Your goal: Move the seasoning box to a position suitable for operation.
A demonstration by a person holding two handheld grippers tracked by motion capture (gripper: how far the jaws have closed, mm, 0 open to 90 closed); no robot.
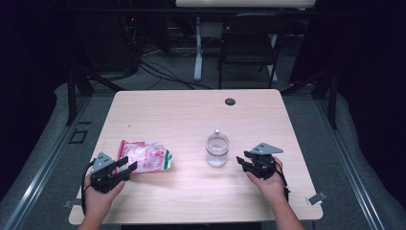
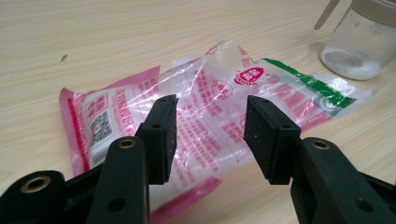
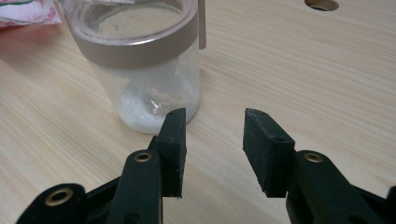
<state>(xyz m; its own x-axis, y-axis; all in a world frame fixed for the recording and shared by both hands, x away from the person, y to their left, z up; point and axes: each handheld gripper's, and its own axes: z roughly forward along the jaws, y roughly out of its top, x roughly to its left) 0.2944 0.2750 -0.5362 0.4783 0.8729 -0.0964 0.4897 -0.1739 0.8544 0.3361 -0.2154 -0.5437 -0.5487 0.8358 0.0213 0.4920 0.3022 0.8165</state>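
Hands are holding both grippers with jaws apart, gripping nothing. Left gripper [image 1: 125, 166] is hovering over the pink plastic packet [image 1: 145, 155] at 9 o'clock; right gripper [image 1: 243, 160] is nearing the glass jar [image 1: 217, 149], which might tip if bumped

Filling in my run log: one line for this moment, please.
left gripper: open, at bag | right gripper: open, beside jar | nothing held
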